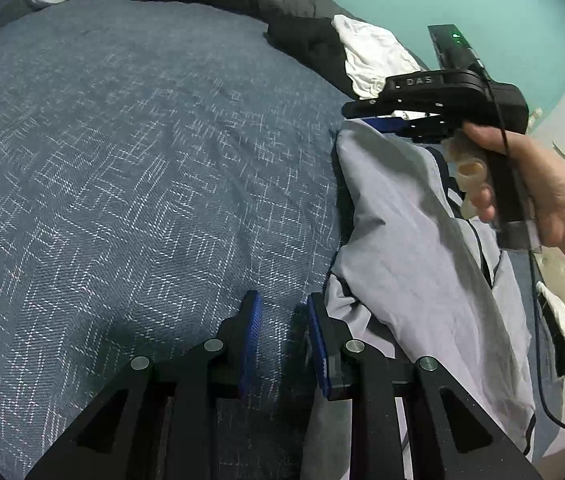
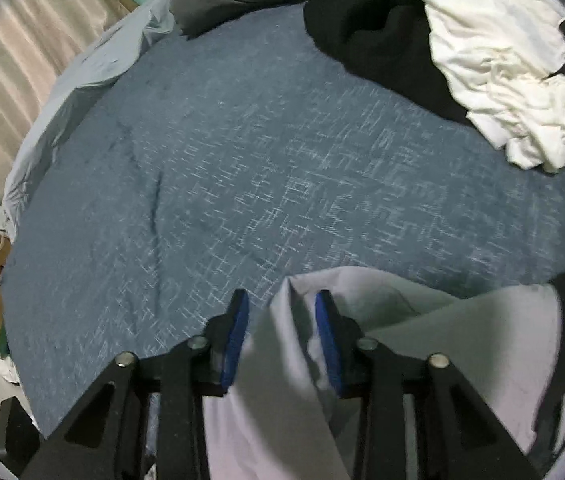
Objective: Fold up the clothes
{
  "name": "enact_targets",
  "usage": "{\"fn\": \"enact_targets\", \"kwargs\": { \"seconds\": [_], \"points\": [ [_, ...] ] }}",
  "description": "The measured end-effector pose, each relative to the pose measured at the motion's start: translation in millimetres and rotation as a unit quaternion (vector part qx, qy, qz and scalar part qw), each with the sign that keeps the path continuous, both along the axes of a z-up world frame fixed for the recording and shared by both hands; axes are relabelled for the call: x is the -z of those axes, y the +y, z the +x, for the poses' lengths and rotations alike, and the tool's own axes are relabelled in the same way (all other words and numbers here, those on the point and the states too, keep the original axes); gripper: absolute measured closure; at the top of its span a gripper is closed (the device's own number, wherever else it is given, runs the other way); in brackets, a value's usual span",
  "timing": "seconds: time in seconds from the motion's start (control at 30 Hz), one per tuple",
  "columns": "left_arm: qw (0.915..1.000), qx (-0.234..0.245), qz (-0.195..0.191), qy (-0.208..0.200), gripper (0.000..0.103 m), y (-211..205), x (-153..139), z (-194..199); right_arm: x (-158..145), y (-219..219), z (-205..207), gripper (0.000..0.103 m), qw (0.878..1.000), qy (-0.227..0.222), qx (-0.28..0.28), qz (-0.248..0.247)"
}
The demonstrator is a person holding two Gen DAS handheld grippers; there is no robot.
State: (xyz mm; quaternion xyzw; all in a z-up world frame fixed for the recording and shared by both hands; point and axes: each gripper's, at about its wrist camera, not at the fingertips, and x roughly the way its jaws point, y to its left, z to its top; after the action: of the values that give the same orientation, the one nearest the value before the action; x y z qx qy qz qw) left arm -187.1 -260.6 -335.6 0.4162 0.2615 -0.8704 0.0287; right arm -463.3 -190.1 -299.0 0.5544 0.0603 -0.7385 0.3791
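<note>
Two hand-held grippers, one pale grey garment point(image 1: 410, 236), one white garment point(image 1: 374, 54) and one black garment point(image 2: 378, 28) are seen on a blue patterned bedspread point(image 1: 142, 160). The grey garment is draped at the near right, a raised fold of it being pinched in the right gripper point(image 2: 282, 340), whose jaws are narrowed onto the cloth. The left gripper point(image 1: 284, 336) is held just left of the garment's edge, tilted downward, its jaws narrowly parted with nothing between. The right gripper's handle is gripped by a hand point(image 1: 538, 188).
</note>
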Motion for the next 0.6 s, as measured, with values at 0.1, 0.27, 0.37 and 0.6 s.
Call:
{"fn": "enact_targets", "kwargs": {
  "seconds": [0.1,0.27,0.37,0.6],
  "points": [
    [1.0000,-0.001,0.002,0.000,0.078,-0.9,1.0,0.5,-0.8,7.6,0.4,0.100,1.000,0.000,0.011,-0.015],
    [1.0000,-0.001,-0.003,0.000,0.078,1.4,1.4,0.4,-8.5,43.4,0.4,0.101,0.997,0.011,0.066,-0.036],
    [1.0000,-0.004,-0.002,0.000,0.077,1.5,1.2,0.7,-2.9,59.8,2.8,0.101,0.996,0.004,0.081,-0.041],
    [0.9999,0.004,0.002,0.010,0.077,6.1,-2.6,-4.3,2.1,66.5,6.9,0.101,0.995,0.013,0.089,-0.042]
  ]
}}
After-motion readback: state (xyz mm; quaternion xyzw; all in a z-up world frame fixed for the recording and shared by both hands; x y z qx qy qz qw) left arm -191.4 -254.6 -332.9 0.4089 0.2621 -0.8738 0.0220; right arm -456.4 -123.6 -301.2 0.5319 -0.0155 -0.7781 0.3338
